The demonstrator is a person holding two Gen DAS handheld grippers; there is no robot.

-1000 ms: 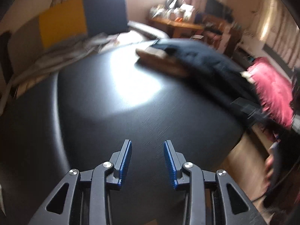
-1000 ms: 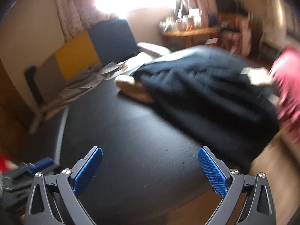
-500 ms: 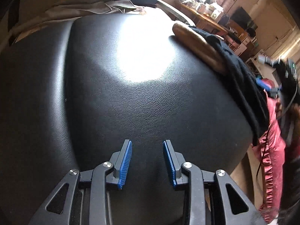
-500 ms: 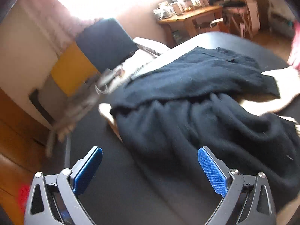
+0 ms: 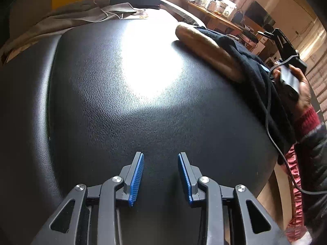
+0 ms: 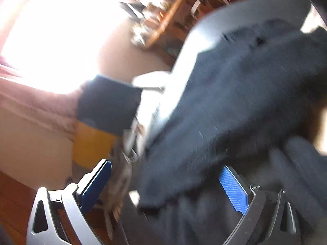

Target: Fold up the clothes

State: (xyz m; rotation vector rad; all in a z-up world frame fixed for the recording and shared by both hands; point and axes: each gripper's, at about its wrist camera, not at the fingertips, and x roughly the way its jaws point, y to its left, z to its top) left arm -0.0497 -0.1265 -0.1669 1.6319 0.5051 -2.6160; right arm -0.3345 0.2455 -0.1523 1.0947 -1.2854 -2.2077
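The left tongs (image 5: 160,176) hang over bare black leather with their blue pads partly spread and nothing between them. The right tongs (image 6: 169,185) stand spread wide, with the edge of the dark navy garment (image 6: 235,102) lying in the gap between the pads; that view is blurred, and neither pad can be seen pressing on the cloth.

The garment lies rumpled on the far right part of the black leather surface (image 5: 126,106), draped over a tan rolled piece (image 5: 206,49) and hanging off the edge. Beside it, the left wrist view shows the person's right hand (image 5: 302,89) around the tongs' black handle, with a red knit cuff (image 5: 306,118) and a black cable trailing down. A beige cloth (image 5: 67,18) lies crumpled at the surface's far left edge, before yellow and dark blue panels. A cluttered wooden desk (image 5: 214,14) stands behind. No writing can be read anywhere.
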